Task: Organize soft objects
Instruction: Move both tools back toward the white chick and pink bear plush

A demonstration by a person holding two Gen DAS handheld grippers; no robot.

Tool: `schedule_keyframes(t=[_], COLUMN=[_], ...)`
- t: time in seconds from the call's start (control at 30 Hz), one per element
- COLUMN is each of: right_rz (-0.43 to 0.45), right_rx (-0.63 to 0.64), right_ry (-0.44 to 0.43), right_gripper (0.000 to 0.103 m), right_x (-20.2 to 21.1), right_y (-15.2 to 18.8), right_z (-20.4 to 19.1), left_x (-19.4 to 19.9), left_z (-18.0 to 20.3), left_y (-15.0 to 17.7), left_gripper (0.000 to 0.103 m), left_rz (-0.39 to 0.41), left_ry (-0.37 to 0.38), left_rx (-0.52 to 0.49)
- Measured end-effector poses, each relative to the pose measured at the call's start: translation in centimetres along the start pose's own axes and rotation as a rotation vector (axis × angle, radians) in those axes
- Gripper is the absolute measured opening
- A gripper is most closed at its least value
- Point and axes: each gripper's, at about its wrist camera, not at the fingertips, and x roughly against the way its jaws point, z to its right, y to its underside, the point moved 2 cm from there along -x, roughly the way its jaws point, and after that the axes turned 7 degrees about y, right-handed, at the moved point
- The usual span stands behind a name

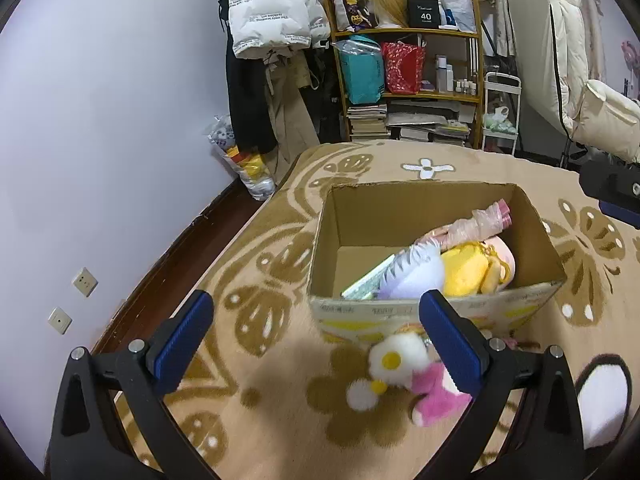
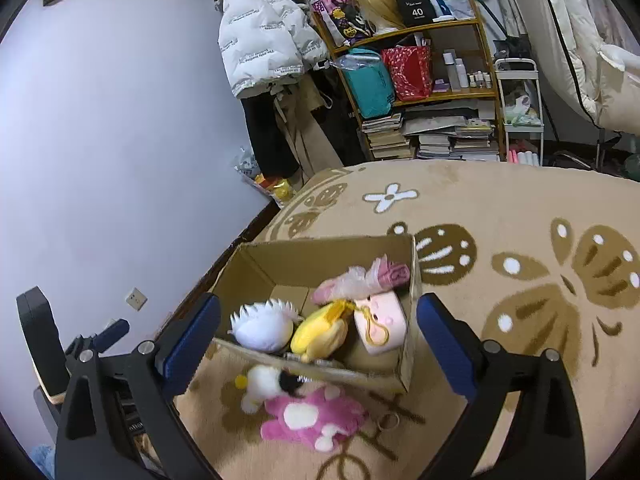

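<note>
An open cardboard box (image 1: 436,312) (image 2: 408,344) stands on the rug. Inside lie a white spiky plush (image 2: 262,326) (image 1: 412,276), a yellow plush (image 2: 320,332) (image 1: 466,272), a pink square plush (image 2: 380,326) and a pink wrapped item (image 2: 360,278) (image 1: 484,222). On the rug before the box lie a white plush (image 1: 394,364) (image 2: 266,386) and a pink plush (image 2: 312,420) (image 1: 434,398), touching. My left gripper (image 1: 316,344) is open and empty above the rug, the plushes by its right finger. My right gripper (image 2: 318,344) is open and empty over the box's near wall.
A beige rug (image 1: 280,420) with brown flower patterns covers the floor. A shelf (image 1: 408,80) of books and bags, hanging coats (image 1: 276,20) and a white cart (image 1: 500,112) stand at the back. A wall (image 1: 100,120) runs along the left. A white slipper (image 1: 600,400) lies at the right.
</note>
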Motion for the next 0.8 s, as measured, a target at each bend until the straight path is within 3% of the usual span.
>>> schedule_keyframes(t=[0.43,0.8], right_rz=[-0.045,-0.105], right_rx=[0.029,0.026], right_ry=[0.018,0.03], right_gripper=[0.102,0.102], right_x=[1.2,-1.6], right_y=[3.7,5.8], right_z=[-0.8,-0.3], left_x=[2.0,0.5], left_z=[-1.1,-1.0], left_y=[2.6,4.2], left_gripper=[0.102,0.102], left_rz=[-0.044,-0.097], left_ry=[0.014,0.039], left_rx=[0.055,0.066])
